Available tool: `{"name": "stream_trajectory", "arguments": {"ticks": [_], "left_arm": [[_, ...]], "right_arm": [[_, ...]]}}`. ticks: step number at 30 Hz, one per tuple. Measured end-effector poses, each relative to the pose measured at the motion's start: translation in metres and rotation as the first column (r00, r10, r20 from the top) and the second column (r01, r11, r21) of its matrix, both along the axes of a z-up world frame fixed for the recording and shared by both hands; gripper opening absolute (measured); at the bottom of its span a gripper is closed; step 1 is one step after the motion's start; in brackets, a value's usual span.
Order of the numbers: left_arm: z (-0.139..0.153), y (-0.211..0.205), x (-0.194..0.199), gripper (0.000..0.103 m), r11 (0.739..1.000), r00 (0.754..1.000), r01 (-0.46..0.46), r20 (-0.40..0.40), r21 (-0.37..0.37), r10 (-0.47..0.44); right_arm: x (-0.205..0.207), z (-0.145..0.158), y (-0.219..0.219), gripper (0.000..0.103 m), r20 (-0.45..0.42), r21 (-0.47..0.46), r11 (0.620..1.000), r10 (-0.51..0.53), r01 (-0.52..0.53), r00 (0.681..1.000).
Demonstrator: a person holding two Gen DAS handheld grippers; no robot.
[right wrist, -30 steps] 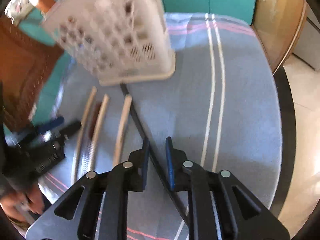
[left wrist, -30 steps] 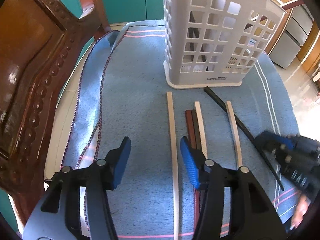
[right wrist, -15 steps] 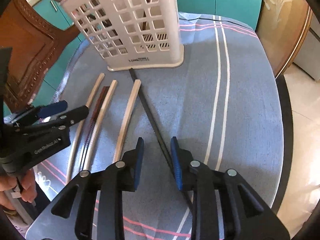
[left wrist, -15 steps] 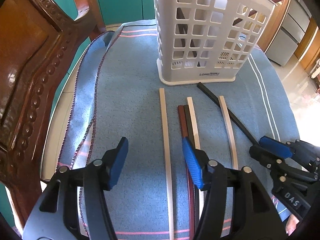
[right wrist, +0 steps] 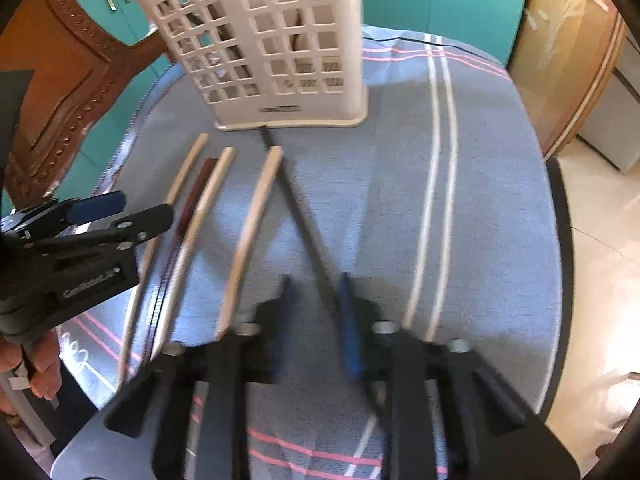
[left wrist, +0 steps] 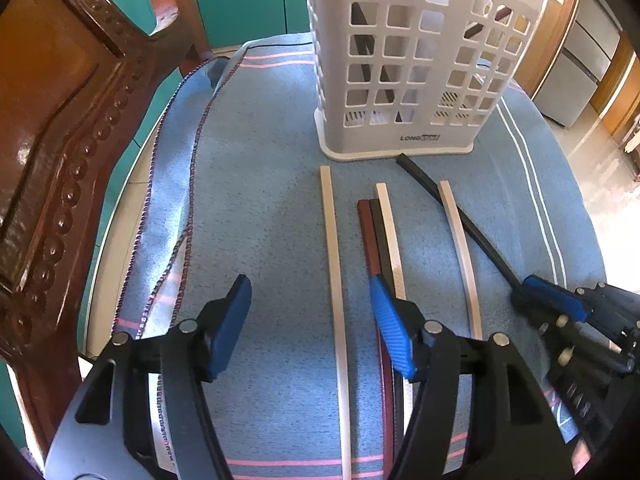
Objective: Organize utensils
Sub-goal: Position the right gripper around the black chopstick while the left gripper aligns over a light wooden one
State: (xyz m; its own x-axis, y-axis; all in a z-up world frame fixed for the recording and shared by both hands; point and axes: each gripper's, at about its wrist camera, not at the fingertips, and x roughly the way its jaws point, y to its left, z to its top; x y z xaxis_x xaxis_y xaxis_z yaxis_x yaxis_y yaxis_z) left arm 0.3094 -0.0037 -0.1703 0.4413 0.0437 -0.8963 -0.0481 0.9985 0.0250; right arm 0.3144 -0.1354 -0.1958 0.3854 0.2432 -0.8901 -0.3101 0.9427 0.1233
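Note:
Several chopsticks lie side by side on the blue cloth in front of a white slotted basket (left wrist: 400,60) (right wrist: 280,40), which holds dark sticks. My left gripper (left wrist: 307,284) (right wrist: 144,206) hovers low with its jaws opening; a pale chopstick (left wrist: 332,260) lies between them, untouched. A dark red and black pair (left wrist: 372,240) sits by its right finger. My right gripper (right wrist: 316,284) (left wrist: 532,292) straddles the long black chopstick (right wrist: 304,216) (left wrist: 460,216). Its jaws are closing, blurred, with a gap still showing.
A carved wooden chair (left wrist: 60,140) stands close on the left. The blue striped cloth (right wrist: 480,200) covers the round table, whose edge drops to a tiled floor on the right. A person's hand (right wrist: 40,364) grips the left tool.
The left jaws have spread wider. The right gripper has slid left and forward along the black chopstick, nearer the other sticks.

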Motion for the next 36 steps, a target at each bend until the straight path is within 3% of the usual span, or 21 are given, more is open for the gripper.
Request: {"name": "stream_trajectory", "arguments": {"ticks": [7, 14, 21, 25, 33, 36], "left_arm": [[0.001, -0.006, 0.002, 0.064, 1.000, 1.000, 0.005, 0.000, -0.007, -0.005], [0.005, -0.012, 0.002, 0.066, 1.000, 1.000, 0.017, 0.007, -0.014, -0.016], [0.004, 0.003, 0.000, 0.067, 1.000, 1.000, 0.002, 0.003, -0.015, -0.002], [0.004, 0.011, 0.003, 0.068, 1.000, 1.000, -0.009, 0.000, -0.017, 0.009], [0.004, 0.021, 0.005, 0.068, 0.999, 0.999, -0.035, -0.002, -0.025, 0.035], [0.002, 0.021, 0.008, 0.068, 0.999, 0.999, -0.039, -0.002, -0.024, 0.039]], "right_arm": [[-0.010, 0.000, -0.034, 0.009, -0.040, 0.102, 0.989, -0.104, 0.107, 0.994], [-0.041, -0.006, -0.074, 0.009, -0.096, 0.249, 0.930, -0.255, 0.271, 0.962], [-0.051, 0.005, -0.038, 0.013, -0.125, 0.231, 0.963, -0.109, 0.136, 0.986], [-0.041, 0.019, -0.036, 0.021, -0.083, 0.180, 0.973, -0.132, 0.145, 0.988], [0.027, 0.017, -0.015, 0.021, -0.101, 0.003, 0.996, -0.094, 0.095, 0.990], [0.045, 0.016, -0.008, 0.021, -0.117, 0.040, 0.997, -0.061, 0.067, 0.991]]}}
